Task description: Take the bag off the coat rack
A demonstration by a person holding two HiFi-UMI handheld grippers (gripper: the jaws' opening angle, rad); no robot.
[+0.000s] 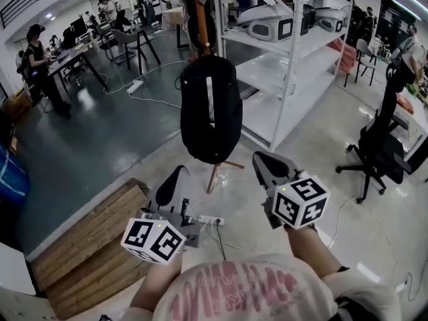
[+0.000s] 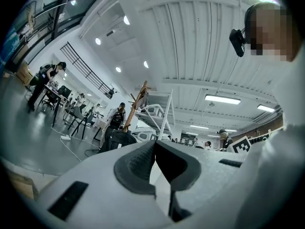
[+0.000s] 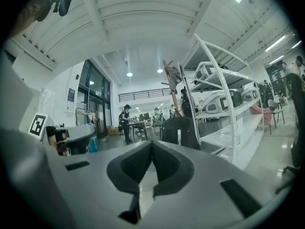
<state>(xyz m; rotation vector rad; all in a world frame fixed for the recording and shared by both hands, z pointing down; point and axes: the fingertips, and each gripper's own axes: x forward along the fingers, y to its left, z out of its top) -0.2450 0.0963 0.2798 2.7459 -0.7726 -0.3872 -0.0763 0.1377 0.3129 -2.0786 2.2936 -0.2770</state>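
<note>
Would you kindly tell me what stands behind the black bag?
The wooden coat rack: its pole shows above the bag and its feet below. The stretch of pole between is covered by the bag.

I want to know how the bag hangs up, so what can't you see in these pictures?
- Head view: the top edge cuts the top off the rack, so how the bag hangs on it cannot be made out.
- Left gripper view: the shut left gripper hides the bag's bottom, and the rest is too small for detail.
- Right gripper view: the shut right gripper hides the bag's bottom.
</note>
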